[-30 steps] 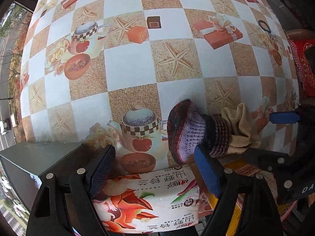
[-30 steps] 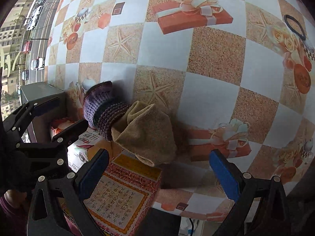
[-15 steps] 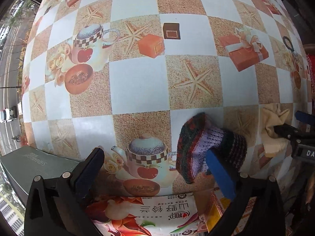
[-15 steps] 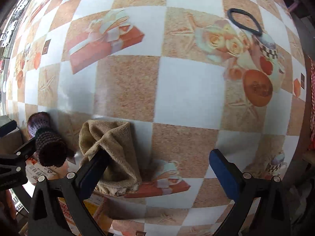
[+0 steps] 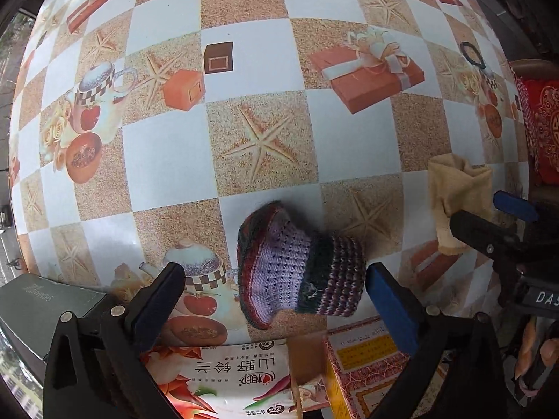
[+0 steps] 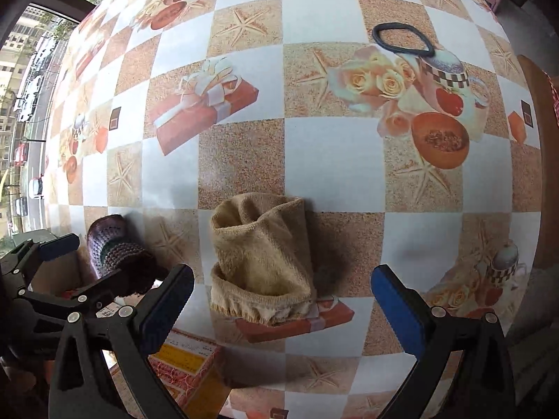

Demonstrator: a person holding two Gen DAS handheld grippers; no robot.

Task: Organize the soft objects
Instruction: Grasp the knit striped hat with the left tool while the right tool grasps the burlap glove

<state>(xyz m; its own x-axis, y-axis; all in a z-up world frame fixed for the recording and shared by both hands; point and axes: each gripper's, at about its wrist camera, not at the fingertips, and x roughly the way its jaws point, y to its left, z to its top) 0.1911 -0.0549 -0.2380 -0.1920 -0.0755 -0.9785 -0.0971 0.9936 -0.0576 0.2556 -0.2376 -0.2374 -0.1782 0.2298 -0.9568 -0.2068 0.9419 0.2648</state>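
A purple knitted bootie (image 5: 297, 265) lies on its side on the patterned tablecloth, between the fingers of my open left gripper (image 5: 276, 300), nearer the right finger. It also shows in the right wrist view (image 6: 115, 248). A tan cloth pouch (image 6: 260, 258) lies crumpled between the fingers of my open right gripper (image 6: 283, 300). The pouch shows at the right of the left wrist view (image 5: 454, 195), partly behind the right gripper. A black hair band (image 6: 401, 40) lies far back on the cloth.
A printed snack bag (image 5: 223, 377) and a red and yellow box (image 5: 363, 363) stand at the near table edge. A dark grey box (image 5: 45, 303) sits at the left. A chair with a red cushion (image 5: 541, 122) stands at the right.
Both grippers have moved apart along the table. The bootie and the tan pouch, touching a second ago, now lie separated, each framed by its own open gripper.
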